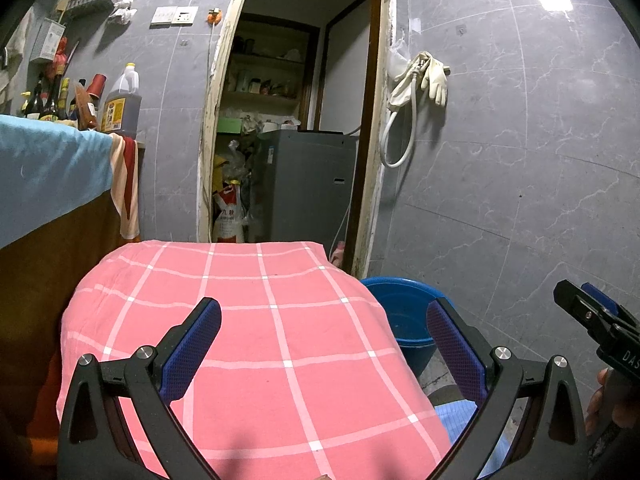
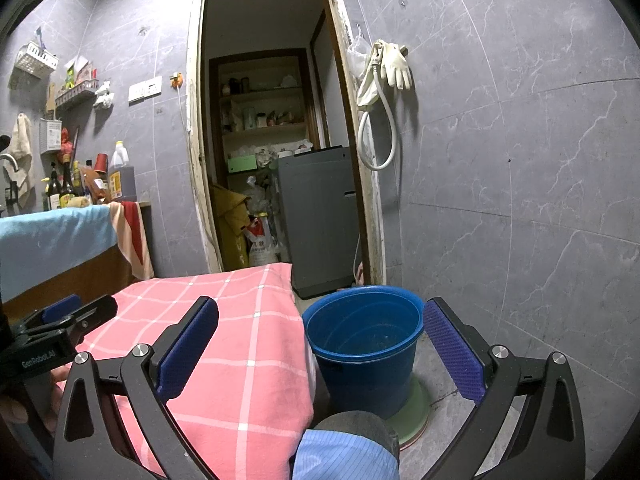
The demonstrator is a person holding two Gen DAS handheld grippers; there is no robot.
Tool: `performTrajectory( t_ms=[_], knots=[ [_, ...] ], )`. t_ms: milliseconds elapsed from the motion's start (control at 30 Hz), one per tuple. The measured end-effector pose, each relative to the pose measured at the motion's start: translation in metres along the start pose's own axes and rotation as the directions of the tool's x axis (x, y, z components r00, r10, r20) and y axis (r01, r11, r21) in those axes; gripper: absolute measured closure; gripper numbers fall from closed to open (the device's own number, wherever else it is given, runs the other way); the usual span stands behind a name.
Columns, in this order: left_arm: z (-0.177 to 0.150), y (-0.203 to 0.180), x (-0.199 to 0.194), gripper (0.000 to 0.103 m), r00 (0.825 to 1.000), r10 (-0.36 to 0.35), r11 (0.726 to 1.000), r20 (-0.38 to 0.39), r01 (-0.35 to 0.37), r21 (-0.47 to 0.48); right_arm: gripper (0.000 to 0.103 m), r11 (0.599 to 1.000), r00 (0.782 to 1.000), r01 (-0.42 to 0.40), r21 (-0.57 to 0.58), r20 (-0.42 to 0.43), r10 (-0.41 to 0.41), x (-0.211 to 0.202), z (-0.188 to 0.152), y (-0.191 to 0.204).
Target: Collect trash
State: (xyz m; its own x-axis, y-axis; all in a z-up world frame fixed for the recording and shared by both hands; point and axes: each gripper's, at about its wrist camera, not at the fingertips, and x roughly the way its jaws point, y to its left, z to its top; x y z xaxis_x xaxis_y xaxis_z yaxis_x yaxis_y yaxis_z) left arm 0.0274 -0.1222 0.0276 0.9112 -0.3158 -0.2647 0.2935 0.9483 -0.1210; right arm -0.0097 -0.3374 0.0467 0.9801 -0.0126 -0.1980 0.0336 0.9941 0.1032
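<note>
Grey tiled walls (image 1: pixel 520 160) surround a doorway. Between the left gripper's (image 1: pixel 324 344) wide-open, empty jaws lies a pink checked cloth (image 1: pixel 260 340). A blue bucket (image 2: pixel 364 344) sits between the right gripper's (image 2: pixel 320 344) open, empty jaws.

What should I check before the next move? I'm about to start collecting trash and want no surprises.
1. Left gripper jaws open, holding nothing: ok.
2. Right gripper jaws open, holding nothing: ok.
3. Blue bucket upright on the floor, mouth unobstructed: ok.
4. Trash to pick up in view on the pink checked cloth: not ok, none visible.
5. Bucket contents: cannot tell, the bottom is dim.
</note>
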Motion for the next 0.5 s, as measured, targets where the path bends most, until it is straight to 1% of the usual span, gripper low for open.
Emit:
performTrajectory(
  t_ms=[500],
  knots=[
    [-0.0009, 0.0001, 0.0011, 0.002, 1.000, -0.001, 1.000, -0.001, 0.001, -0.005, 0.000, 1.000, 1.000, 0.001, 0.000, -0.001, -0.001, -0.0008, -0.0014, 0.0004]
  ],
)
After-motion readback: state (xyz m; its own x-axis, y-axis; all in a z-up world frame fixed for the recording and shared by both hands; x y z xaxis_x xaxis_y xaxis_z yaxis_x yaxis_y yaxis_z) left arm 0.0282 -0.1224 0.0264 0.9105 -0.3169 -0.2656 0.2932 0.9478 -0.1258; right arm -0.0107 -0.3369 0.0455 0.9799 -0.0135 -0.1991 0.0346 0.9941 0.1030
